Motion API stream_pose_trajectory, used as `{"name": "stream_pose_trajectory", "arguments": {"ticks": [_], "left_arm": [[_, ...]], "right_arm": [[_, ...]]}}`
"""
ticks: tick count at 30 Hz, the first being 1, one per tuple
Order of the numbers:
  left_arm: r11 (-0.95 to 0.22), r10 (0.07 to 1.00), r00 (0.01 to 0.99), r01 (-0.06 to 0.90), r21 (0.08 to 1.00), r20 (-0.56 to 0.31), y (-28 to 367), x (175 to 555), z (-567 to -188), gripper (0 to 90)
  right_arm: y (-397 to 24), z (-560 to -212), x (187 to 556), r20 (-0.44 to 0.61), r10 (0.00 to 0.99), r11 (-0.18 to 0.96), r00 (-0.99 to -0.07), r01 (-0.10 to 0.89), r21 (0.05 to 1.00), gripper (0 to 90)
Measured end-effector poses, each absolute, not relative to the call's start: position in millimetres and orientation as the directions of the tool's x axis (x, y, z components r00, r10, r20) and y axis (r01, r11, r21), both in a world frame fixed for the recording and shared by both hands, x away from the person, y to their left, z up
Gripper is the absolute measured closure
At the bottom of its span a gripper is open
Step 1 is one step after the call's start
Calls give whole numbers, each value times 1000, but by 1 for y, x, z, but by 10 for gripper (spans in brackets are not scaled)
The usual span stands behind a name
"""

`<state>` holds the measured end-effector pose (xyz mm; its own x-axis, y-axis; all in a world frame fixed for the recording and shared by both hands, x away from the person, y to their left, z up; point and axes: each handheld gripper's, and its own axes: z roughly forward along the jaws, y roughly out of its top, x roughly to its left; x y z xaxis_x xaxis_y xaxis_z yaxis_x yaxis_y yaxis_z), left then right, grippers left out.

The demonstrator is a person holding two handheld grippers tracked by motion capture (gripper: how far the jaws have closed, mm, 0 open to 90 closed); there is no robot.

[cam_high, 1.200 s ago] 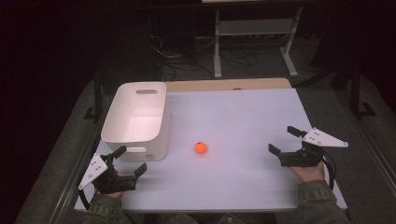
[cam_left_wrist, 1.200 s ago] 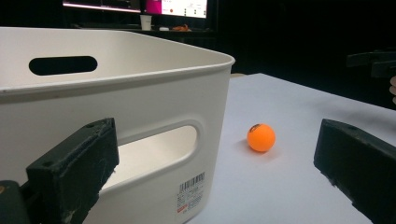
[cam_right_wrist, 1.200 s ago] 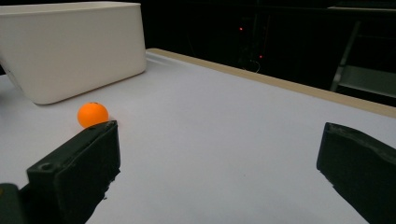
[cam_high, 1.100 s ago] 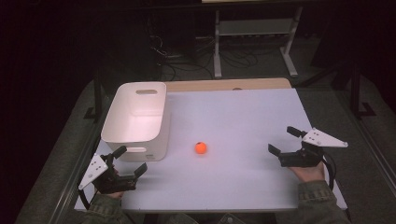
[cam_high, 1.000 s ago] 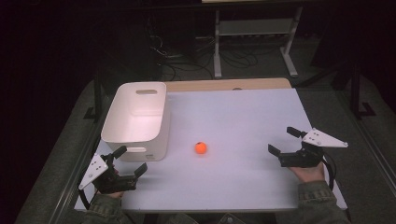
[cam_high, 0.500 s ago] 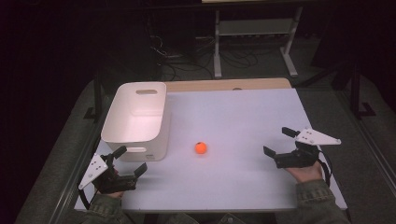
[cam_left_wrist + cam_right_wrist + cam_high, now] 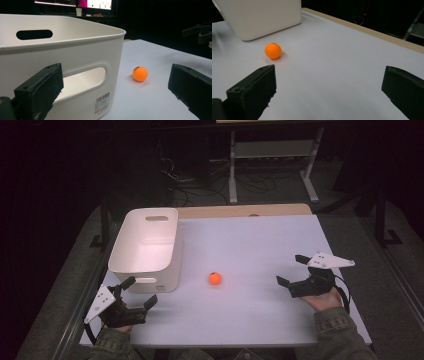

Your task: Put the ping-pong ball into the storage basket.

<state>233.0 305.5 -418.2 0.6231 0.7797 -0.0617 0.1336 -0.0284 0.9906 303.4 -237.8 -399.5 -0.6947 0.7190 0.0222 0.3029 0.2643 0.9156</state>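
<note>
The orange ball [image 7: 215, 278] is a small, smooth, matt sphere with a dark mark on top. It lies on the flat white table [image 7: 250, 245] near the centre of the high view, just right of the white bin [image 7: 147, 247] and apart from it. The bin is a rounded rectangular plastic tub with slot handles; in the left gripper view a barcode label [image 7: 102, 102] sits on its near wall, its print too small to read.

The right gripper [image 7: 295, 271], at the right of the high view, has its jaws spread wide and holds nothing. The ball lies well to its left; in the right gripper view the ball [image 7: 273, 50] sits at upper left, beyond the left jaw.

The left gripper [image 7: 140, 292], at lower left, is also wide open and holds nothing. Both jaws are cut off by the frame edges in the gripper views. A wooden strip [image 7: 245, 210] edges the far side of the table.
</note>
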Motion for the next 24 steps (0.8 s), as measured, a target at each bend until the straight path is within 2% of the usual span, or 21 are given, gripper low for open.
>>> {"name": "stream_pose_trajectory", "arguments": {"ticks": [24], "left_arm": [[-32,780,623,132,991,-58,305,233,-418,0]], "right_arm": [[-220,-384,319,21,667,338,-745,328,882,0]]}}
